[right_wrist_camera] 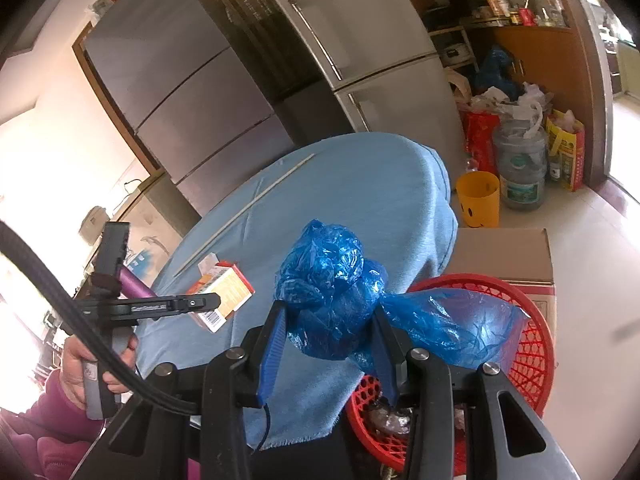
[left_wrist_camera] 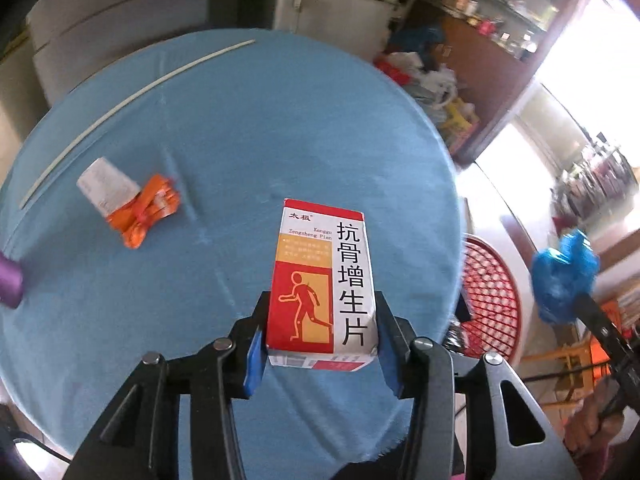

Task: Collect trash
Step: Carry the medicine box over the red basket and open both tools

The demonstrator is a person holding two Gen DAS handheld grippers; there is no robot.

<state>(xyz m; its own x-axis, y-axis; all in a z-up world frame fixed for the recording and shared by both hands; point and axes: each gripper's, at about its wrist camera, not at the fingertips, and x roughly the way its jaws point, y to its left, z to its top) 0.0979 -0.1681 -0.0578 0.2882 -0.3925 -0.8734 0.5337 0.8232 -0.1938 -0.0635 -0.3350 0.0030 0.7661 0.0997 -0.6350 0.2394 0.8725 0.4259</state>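
Observation:
My left gripper (left_wrist_camera: 322, 312) is shut on a red and white medicine box (left_wrist_camera: 322, 280) and holds it above the blue-clothed round table (left_wrist_camera: 240, 128). The box and left gripper also show in the right wrist view (right_wrist_camera: 224, 292). My right gripper (right_wrist_camera: 330, 320) is shut on a crumpled blue plastic bag (right_wrist_camera: 336, 280), held over the table's edge beside a red mesh basket (right_wrist_camera: 532, 344). The bag also shows in the left wrist view (left_wrist_camera: 564, 272), with the basket (left_wrist_camera: 492, 292) below it. A crumpled orange and white wrapper (left_wrist_camera: 128, 200) lies on the table at left.
A long white stick (left_wrist_camera: 132, 100) lies across the far side of the table. A purple object (left_wrist_camera: 10, 280) sits at the left edge. A cardboard box (right_wrist_camera: 504, 256), yellow bin (right_wrist_camera: 478, 198), water jug (right_wrist_camera: 520, 164) and bags stand on the floor; fridges (right_wrist_camera: 360, 52) behind.

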